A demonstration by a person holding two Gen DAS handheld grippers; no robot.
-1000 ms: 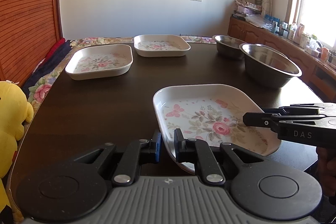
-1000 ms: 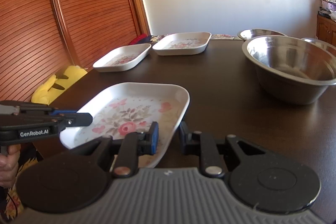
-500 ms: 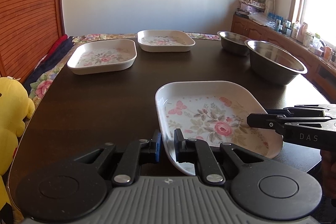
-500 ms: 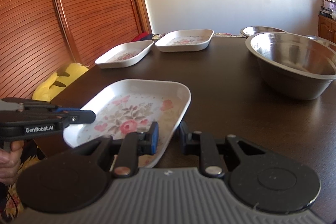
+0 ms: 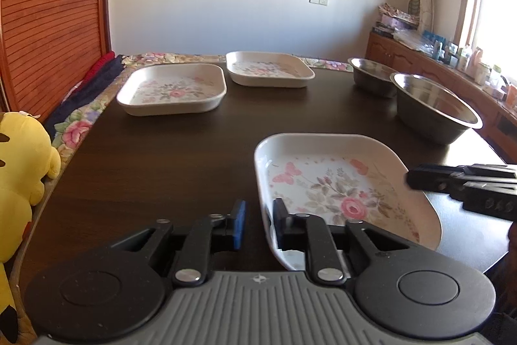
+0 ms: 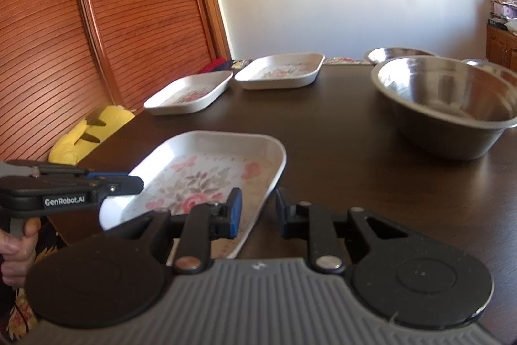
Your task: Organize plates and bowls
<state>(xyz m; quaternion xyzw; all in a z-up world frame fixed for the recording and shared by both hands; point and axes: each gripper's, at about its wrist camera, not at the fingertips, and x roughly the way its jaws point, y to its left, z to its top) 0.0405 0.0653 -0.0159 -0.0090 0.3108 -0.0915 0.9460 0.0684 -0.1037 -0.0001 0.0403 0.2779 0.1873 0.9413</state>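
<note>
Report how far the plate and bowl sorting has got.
Nothing is stacked yet. Two white floral square plates and the steel bowls sit apart on the dark table. In hand: the left gripper and right gripper straddle opposite rims of the near floral plate, fingers open. Left: grouping everything.

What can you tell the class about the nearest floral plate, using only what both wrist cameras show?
The nearest floral plate is a shallow, white, rounded-square dish with a raised rim, looking like melamine or glazed ceramic. Pink roses, grey-green leaves and butterflies decorate its floor. It is empty and sits near the edge of the dark table. The left gripper and right gripper each straddle a rim, jaws apart, not clamped.
</note>
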